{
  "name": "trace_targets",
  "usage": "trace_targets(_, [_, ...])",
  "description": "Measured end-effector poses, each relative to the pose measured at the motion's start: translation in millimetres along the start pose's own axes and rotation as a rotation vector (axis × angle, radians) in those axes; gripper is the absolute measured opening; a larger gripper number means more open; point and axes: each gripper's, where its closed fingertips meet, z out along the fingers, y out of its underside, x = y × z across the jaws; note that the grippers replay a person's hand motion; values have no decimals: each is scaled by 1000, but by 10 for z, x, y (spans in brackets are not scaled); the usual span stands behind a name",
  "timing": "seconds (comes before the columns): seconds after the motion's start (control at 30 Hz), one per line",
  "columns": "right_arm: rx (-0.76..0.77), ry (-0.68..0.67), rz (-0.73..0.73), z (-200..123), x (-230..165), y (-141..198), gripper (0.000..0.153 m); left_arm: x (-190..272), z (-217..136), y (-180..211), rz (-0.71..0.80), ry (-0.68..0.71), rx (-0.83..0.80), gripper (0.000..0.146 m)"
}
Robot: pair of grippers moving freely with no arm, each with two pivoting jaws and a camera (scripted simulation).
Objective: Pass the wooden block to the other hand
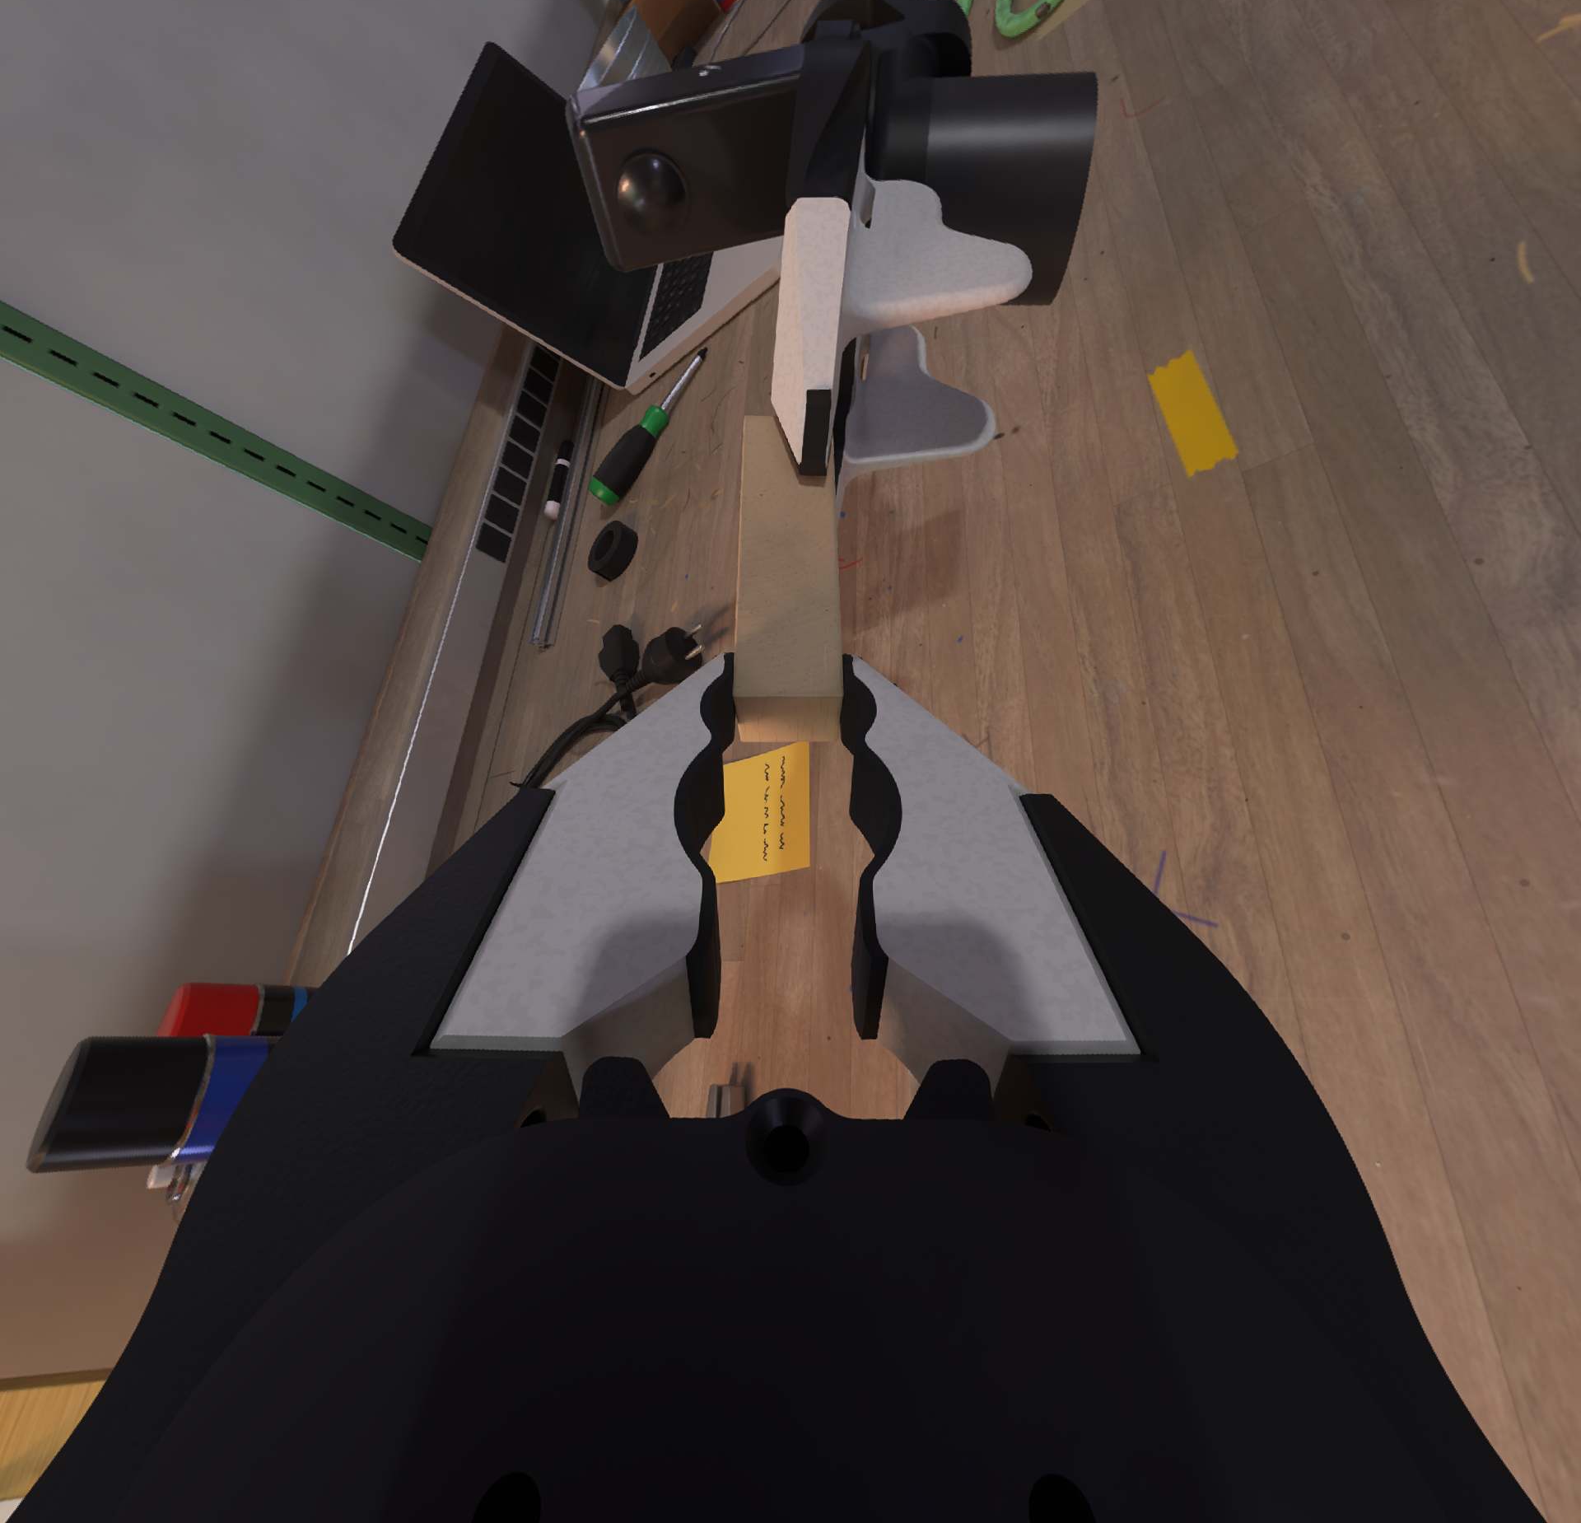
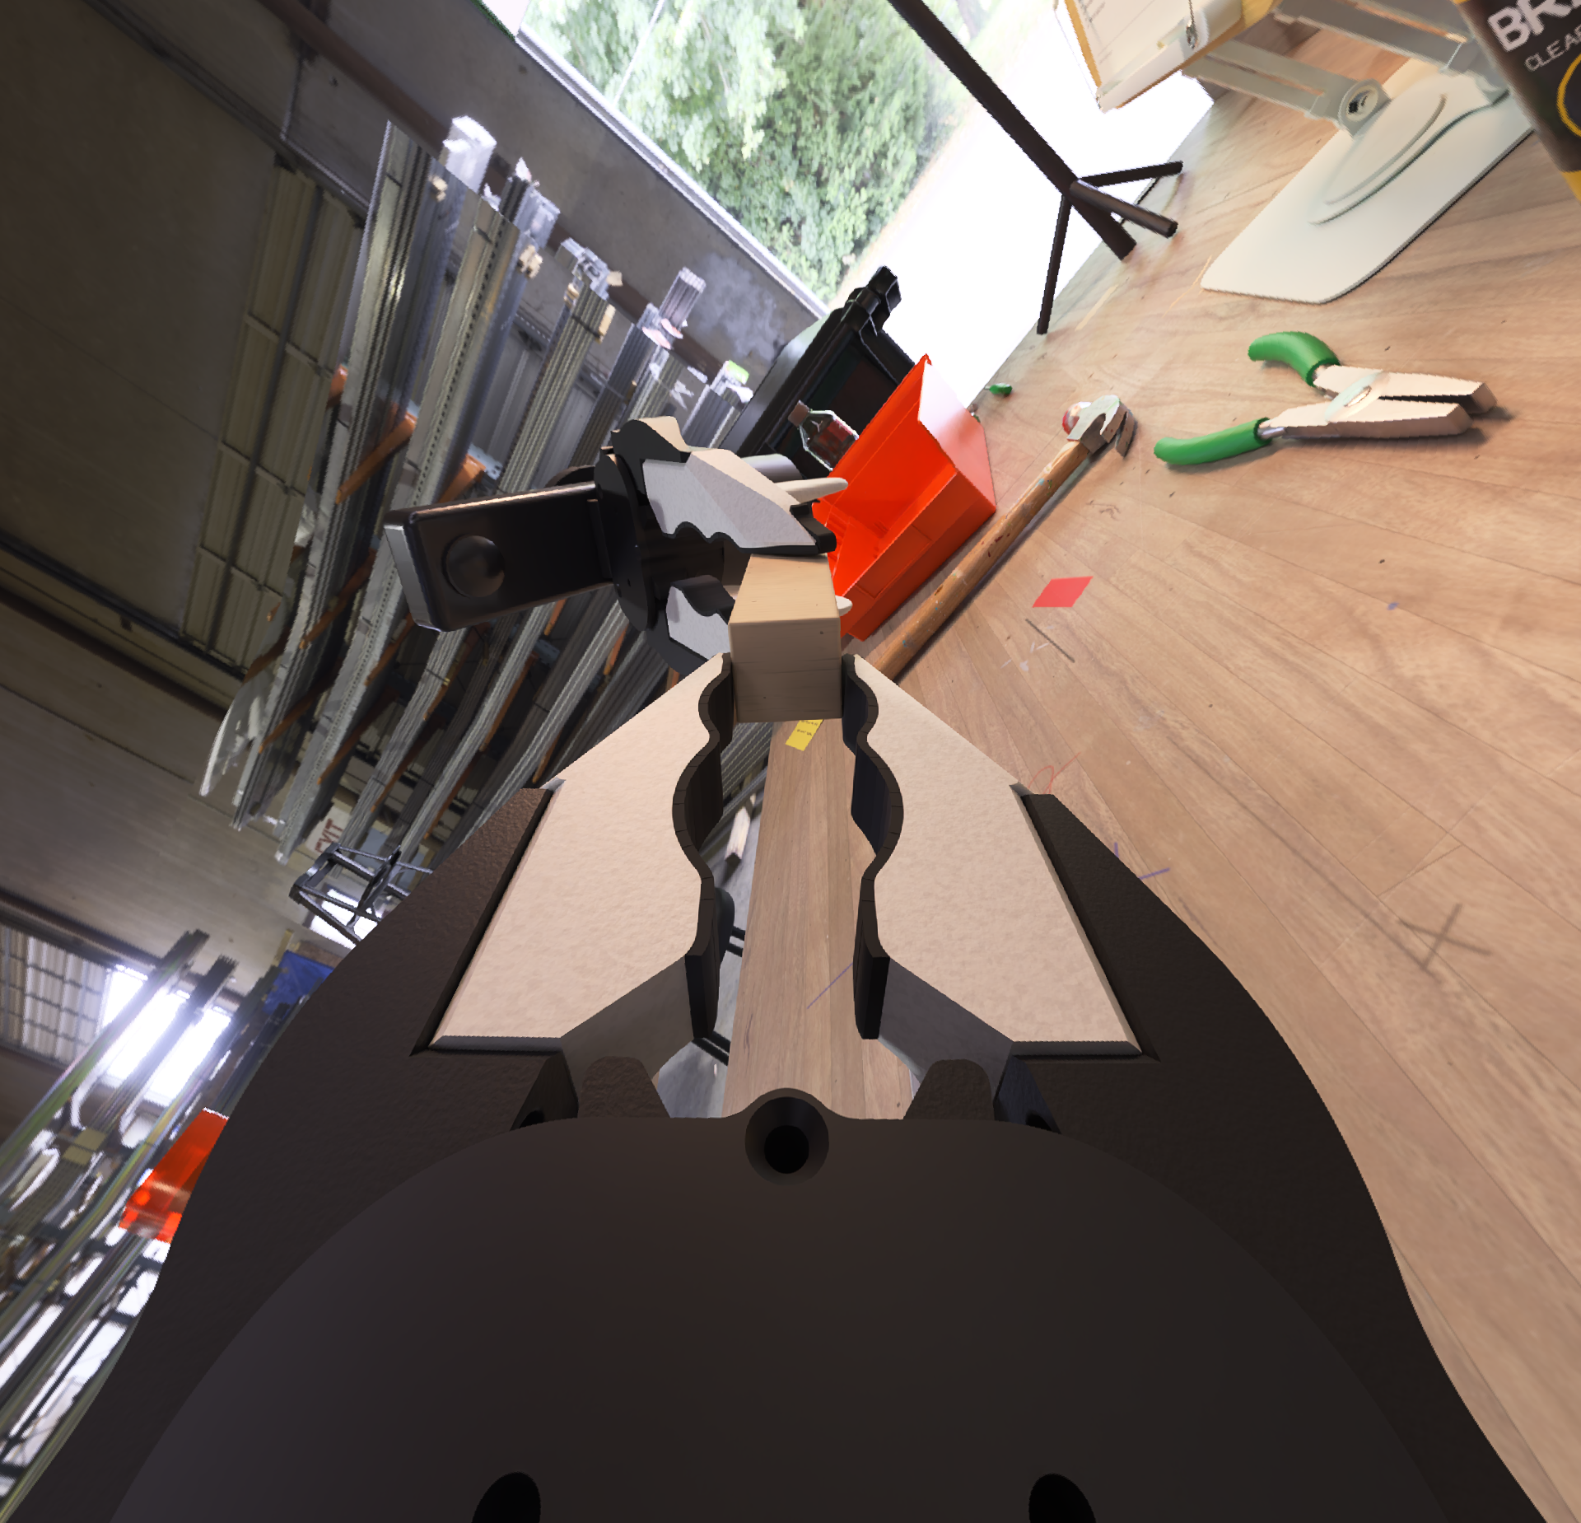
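Observation:
The wooden block is a long pale bar held in the air above a wooden table. My left gripper is shut on its near end in the left wrist view. My right gripper clamps the far end there, one white finger across the top of the block. In the right wrist view the block sits between the tips of my right gripper, and my left gripper grips its other end. Both grippers hold the block at once.
Under the block lie a yellow note, black plugs, a screwdriver and an open laptop by the wall. A red bin, a hammer, green-handled pliers and a white stand are on the table.

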Motion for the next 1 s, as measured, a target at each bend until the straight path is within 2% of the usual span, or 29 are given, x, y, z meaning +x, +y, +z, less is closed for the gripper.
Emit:
trace_targets(0.2, [-4, -43, 80, -5, 14, 26, 25, 50, 12, -4, 35, 25, -6, 25])
trace_targets(0.43, [-26, 80, -166, -29, 18, 2, 24, 31, 75, 10, 1, 14, -27, 24])
trace_targets(0.57, [20, 128, -190, -149, 43, -108, 24, -119, -14, -158, -27, -87, 97, 48])
trace_targets(0.7, [137, 120, -230, -432, -78, -358, 24, -418, -237, -267, -69, -293, 204, 71])
trace_targets(0.8, [225, 184, -308, -752, -204, -647, 24, -607, -444, -325, -106, -447, 306, 88])
trace_targets(0.87, [288, 249, -364, -1028, -278, -872, 24, -680, -553, -342, -129, -520, 379, 89])
trace_targets(1.0, [363, 461, -439, -1629, -313, -1276, 24, -690, -525, -212, -196, -480, 351, 85])
